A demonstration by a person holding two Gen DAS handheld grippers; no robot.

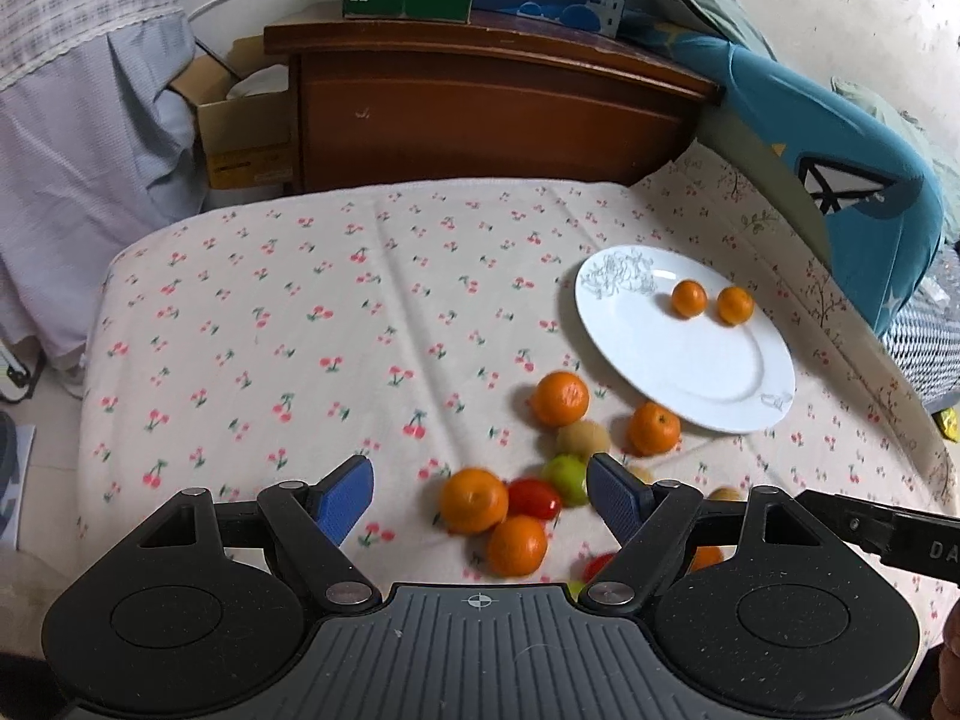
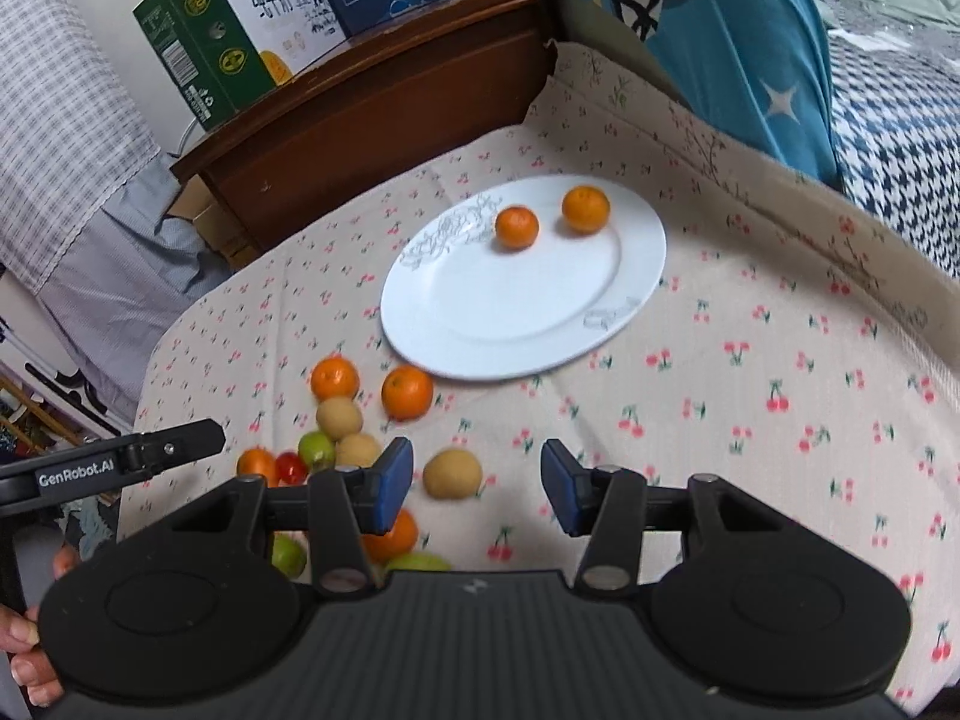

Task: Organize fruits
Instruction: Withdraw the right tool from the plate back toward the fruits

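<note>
white plate on cherry-print cloth holding two oranges, loose fruit pile just beside it, perhaps a tomato among them, left hand-held gripper spread above pile, right hand-held gripper spread and empty, wooden cabinet behind

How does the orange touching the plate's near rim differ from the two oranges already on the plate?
The orange by the rim lies on the cherry-print cloth, outside the white plate; the two plated oranges sit on the plate's far side. It borders the loose fruit pile, while those two stand alone, slightly apart from each other. It also looks a bit larger, though it is nearer the camera. All three are round, orange and ungripped.
</note>
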